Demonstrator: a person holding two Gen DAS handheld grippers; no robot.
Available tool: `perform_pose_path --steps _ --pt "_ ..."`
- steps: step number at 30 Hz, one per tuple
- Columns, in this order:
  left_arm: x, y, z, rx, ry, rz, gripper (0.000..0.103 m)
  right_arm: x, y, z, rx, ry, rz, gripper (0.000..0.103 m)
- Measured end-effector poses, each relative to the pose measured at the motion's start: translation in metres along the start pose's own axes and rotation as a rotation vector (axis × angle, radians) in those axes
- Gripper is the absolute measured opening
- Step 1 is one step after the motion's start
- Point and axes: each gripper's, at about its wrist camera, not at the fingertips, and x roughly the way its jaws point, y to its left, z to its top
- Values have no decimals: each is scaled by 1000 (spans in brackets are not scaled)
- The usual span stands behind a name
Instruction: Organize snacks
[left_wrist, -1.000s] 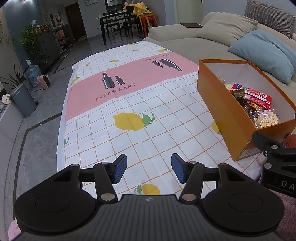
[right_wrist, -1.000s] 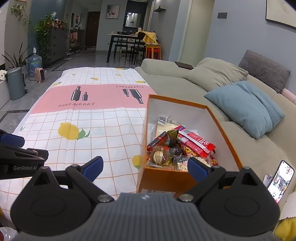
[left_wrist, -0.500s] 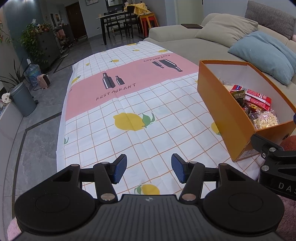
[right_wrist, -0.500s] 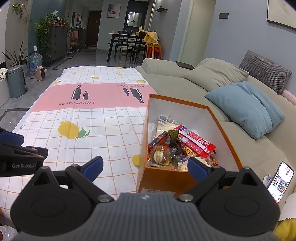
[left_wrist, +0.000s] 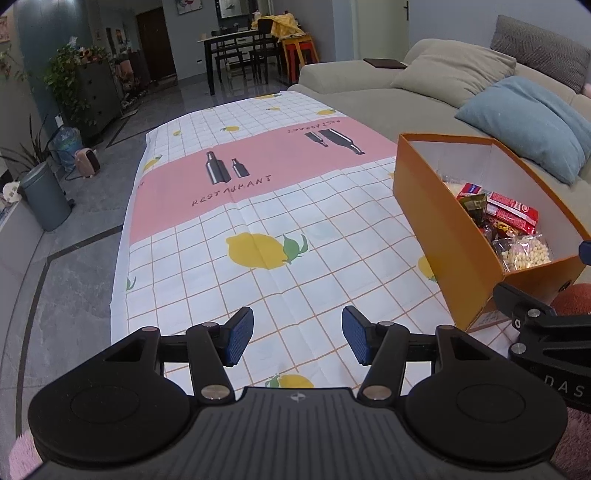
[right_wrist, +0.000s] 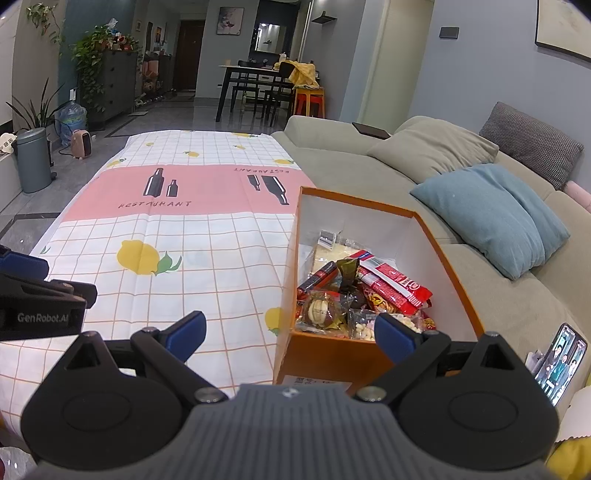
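An orange box (left_wrist: 436, 221) stands at the right side of the checked tablecloth (left_wrist: 258, 206) and holds several snack packets (left_wrist: 506, 225): red wrappers, a clear bag of white puffs, dark sweets. In the right wrist view the box (right_wrist: 288, 258) and its snacks (right_wrist: 354, 291) are just ahead. My left gripper (left_wrist: 297, 339) is open and empty above the cloth's near edge, left of the box. My right gripper (right_wrist: 291, 336) is open wide and empty, in front of the box's near end.
A grey sofa (right_wrist: 406, 155) with a blue cushion (right_wrist: 491, 210) runs along the right of the table. A phone (right_wrist: 559, 362) lies on the sofa at the near right. A bin (left_wrist: 44, 199) and plants stand on the floor to the left.
Both views have shifted slightly; the grippers have barely moved and stay open. The box and snacks have not moved.
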Motion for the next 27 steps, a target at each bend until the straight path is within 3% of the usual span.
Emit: perform_pose_path --steps 17,22,27 --pt "-12 -11 -1 61 -71 -32 64 0 0 -1 -9 1 3 95" --pt "-9 -9 0 43 -49 -35 64 0 0 -1 -10 2 3 95" --pt "-9 -9 -1 55 -61 -3 64 1 -1 -1 -13 3 5 95"
